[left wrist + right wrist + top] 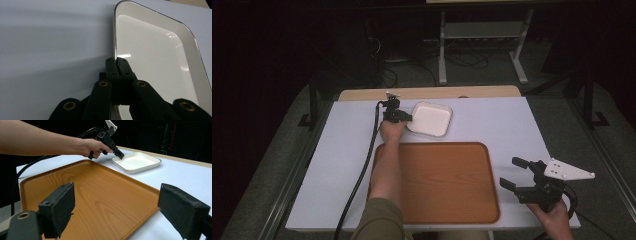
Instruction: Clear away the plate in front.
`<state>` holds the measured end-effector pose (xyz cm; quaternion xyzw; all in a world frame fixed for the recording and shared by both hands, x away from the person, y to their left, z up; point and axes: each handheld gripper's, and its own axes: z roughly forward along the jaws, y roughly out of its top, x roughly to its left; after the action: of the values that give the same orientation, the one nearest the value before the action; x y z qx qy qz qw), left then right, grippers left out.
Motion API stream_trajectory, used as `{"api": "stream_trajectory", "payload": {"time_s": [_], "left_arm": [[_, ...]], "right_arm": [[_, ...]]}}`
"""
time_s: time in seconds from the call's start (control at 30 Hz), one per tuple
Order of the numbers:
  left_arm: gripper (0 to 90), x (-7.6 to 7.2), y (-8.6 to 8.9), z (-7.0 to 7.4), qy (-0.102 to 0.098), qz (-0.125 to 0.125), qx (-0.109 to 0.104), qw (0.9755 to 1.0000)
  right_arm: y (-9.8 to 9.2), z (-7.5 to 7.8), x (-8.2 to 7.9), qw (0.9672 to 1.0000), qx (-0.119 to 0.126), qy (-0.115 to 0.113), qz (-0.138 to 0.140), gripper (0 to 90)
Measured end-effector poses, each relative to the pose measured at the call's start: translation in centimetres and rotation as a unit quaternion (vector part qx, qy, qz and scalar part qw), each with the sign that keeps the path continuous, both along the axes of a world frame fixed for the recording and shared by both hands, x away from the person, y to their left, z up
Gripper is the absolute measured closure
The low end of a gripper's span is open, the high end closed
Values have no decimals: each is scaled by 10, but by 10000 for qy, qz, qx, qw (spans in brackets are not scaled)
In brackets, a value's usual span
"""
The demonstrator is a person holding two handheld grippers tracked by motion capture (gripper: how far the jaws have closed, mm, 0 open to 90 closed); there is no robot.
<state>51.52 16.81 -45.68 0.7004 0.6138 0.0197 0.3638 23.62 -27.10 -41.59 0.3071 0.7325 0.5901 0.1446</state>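
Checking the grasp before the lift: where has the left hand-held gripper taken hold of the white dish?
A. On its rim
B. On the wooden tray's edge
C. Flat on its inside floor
A: the left hand-held gripper has its pads pinched on the white dish's rim.

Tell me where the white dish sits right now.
In the high view the white dish lies on the white table just beyond the wooden tray's far edge, its left rim pinched by the left gripper.

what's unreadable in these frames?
- Dish near corner, left gripper view: cut off at the bottom edge, behind the left tool clamped on its rim.
- Tray front, right gripper view: hidden by the open right tool.
- Floor cables, high view: too dark.
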Motion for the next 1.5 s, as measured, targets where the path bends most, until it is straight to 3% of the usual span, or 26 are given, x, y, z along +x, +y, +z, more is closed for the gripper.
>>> {"api": "stream_trajectory", "payload": {"time_s": [0.23, 0.33, 0.67, 0.97, 1.5], "left_arm": [[892, 0, 3, 4, -26, 32, -110, 9999], [893, 0, 4, 8, 6, 1, 23, 10000], [893, -6, 15, 25, -222, -12, -191, 9996], [893, -13, 22, 36, -307, -58, -129, 9994], [893, -25, 41, 57, -520, -65, -262, 9983]], "right_arm": [[0, 0, -1, 10000, 24, 1, 13, 134], [0, 0, -1, 10000, 54, -8, -4, 134], [2, 0, -1, 10000, 27, -7, 40, 133], [3, 0, -1, 10000, 10, 8, 38, 133], [3, 0, -2, 10000, 55, 17, -8, 131]]}}
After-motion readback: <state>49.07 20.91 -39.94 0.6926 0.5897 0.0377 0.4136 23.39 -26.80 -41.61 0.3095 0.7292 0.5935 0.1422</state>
